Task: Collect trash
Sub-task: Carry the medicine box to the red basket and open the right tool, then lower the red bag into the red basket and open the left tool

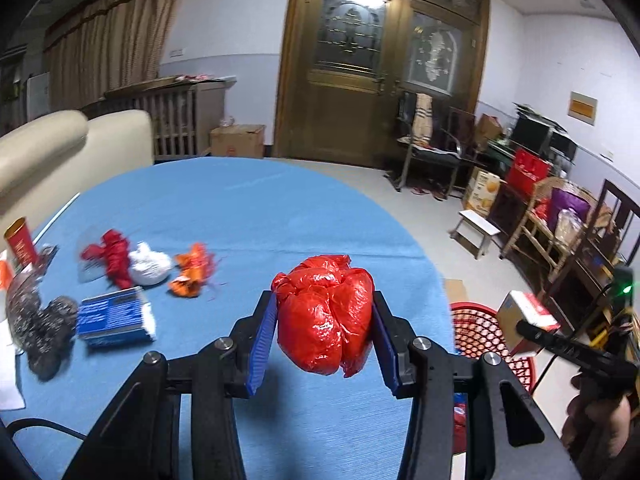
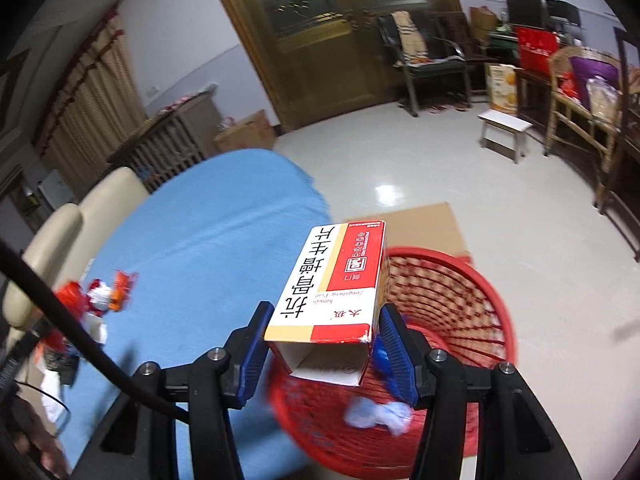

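Item one: my left gripper (image 1: 325, 330) clamps a knotted red bag (image 1: 326, 314), lower centre, over the bench (image 1: 240, 216); slick plastic may slip.

Item two: my right gripper (image 2: 322, 338) pinches an open-ended carton (image 2: 336, 288) above the red basket (image 2: 460, 280); released early, it may hit the rim.

One red basket (image 2: 452, 280), two cartons (image 2: 332, 280) (image 1: 114, 316), five crumpled bags (image 1: 326, 316).

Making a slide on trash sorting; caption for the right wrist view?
Right gripper holds an open medicine box over the red basket beside the blue table.
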A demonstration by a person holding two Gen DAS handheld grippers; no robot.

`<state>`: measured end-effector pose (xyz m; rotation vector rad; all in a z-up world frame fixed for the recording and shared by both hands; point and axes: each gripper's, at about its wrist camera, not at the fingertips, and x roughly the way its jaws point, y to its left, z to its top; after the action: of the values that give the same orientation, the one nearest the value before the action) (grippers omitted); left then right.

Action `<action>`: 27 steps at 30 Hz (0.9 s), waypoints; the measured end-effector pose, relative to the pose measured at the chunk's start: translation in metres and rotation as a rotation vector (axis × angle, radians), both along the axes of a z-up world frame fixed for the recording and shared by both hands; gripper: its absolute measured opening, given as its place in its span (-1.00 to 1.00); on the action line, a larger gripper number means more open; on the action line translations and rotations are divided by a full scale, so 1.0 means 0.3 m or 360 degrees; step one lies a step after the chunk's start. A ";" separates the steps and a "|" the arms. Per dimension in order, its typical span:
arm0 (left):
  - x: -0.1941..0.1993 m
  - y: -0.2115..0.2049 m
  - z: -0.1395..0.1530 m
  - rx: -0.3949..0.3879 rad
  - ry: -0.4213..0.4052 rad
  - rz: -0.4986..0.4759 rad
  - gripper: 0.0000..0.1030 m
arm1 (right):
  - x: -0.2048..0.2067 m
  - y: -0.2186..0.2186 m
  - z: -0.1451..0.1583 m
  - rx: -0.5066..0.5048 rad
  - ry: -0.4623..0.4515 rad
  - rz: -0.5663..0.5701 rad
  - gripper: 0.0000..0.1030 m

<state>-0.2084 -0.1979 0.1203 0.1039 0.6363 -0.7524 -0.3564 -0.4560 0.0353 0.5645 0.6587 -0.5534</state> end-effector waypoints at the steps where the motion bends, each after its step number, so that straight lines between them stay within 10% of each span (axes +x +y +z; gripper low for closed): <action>1: -0.007 -0.014 0.001 0.0001 -0.0001 -0.0016 -0.08 | -0.011 -0.011 -0.019 0.0002 0.0025 -0.0013 0.11; 27: -0.167 -0.281 0.026 0.0044 -0.0021 -0.0342 -0.08 | -0.128 -0.147 -0.171 0.0221 0.0109 -0.0176 0.36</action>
<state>-0.2587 -0.2821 0.1282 0.2047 0.6293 -0.9492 -0.3948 -0.5002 -0.0161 0.7179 0.7376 -0.6358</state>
